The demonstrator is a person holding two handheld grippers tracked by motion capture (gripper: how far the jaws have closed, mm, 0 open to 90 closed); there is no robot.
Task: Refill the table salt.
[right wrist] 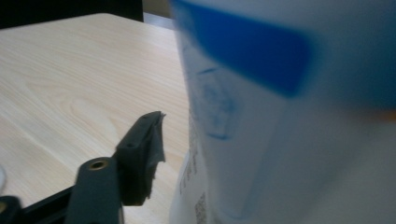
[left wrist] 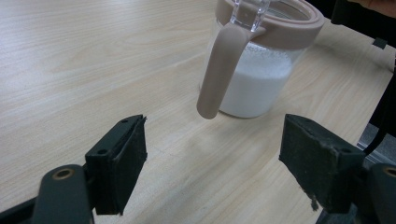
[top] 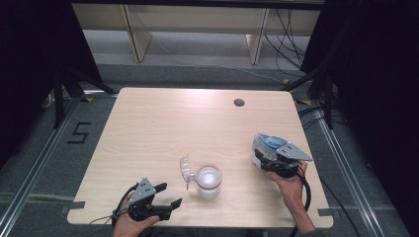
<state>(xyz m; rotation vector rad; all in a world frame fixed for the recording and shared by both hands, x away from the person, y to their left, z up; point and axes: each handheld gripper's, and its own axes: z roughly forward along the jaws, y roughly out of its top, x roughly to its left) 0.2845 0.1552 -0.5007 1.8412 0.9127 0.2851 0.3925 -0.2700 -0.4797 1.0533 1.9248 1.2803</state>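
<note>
A clear jar [top: 208, 183] holding white powder stands near the table's front middle, its clear lid [top: 186, 170] flipped open to the left. In the left gripper view the jar [left wrist: 261, 88] has a pinkish rim, and a pinkish tab [left wrist: 219, 70] hangs down its side. My left gripper [top: 169, 194] rests low on the table just left of the jar, open and apart from it. My right gripper [top: 267, 160] sits at a white and blue package [top: 267, 142] by the right edge. The package [right wrist: 280, 116] is blurred and very close. A gap separates it from the one visible finger [right wrist: 140, 154]; the other finger is hidden.
The light wooden table [top: 173, 123] has a round cable hole [top: 239, 102] at the back right. Dark curtains flank both sides, and pale furniture legs [top: 136, 34] stand on the floor behind. The package sits close to the table's right edge.
</note>
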